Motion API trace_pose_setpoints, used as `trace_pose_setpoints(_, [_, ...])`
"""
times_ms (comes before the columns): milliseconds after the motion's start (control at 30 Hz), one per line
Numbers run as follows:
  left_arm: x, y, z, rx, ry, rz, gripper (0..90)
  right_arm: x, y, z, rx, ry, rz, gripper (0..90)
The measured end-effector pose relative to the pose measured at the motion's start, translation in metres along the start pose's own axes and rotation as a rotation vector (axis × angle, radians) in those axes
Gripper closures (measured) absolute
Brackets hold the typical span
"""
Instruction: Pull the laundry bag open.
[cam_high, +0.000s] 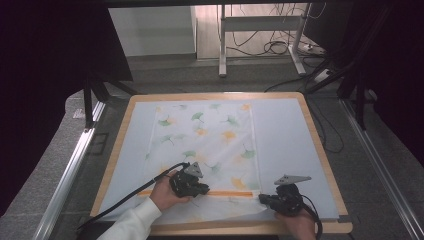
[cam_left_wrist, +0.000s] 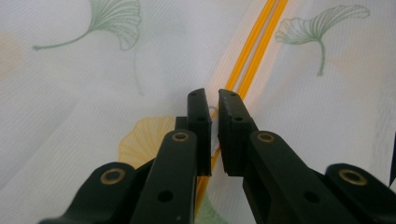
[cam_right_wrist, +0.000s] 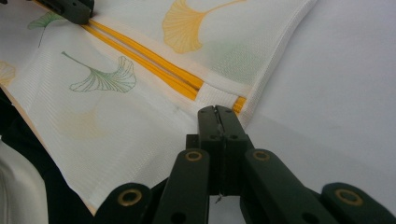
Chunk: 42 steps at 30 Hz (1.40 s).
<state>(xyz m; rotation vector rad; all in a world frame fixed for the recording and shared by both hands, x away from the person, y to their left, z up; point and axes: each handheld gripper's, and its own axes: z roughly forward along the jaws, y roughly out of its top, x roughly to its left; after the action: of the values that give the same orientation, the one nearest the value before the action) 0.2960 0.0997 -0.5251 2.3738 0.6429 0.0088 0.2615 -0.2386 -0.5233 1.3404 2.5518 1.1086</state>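
Along the near edge of the worktop (cam_high: 125, 150) | orange zipper (cam_high: 225, 193) of your white leaf-print mesh bag (cam_high: 210, 145) runs tongs to tongs | left tongs (cam_left_wrist: 214, 100) clenched on its white pull, nearer | right tongs (cam_right_wrist: 217, 112) clenched on zipper-end fabric.

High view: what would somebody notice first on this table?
Probably the white mesh bag printed with green and yellow leaves, spread flat in the middle of the table. Next, its orange zipper along the near edge, with the left tongs closed over it and the right tongs shut at the zipper's end.

Even soft light; dark surroundings, close-ups blurred
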Motion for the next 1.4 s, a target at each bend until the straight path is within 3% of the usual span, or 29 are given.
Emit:
trace_pose_setpoints(567, [0.009, -0.021, -0.018, 0.004, 0.027, -0.03, 84.6, 0.0, 0.0, 0.0, 0.0, -0.002, -0.001, 89.9])
trace_pose_setpoints(1400, [0.016, -0.037, -0.031, 0.007, 0.044, -0.069, 84.6, 0.0, 0.0, 0.0, 0.0, -0.002, -0.004, 89.9])
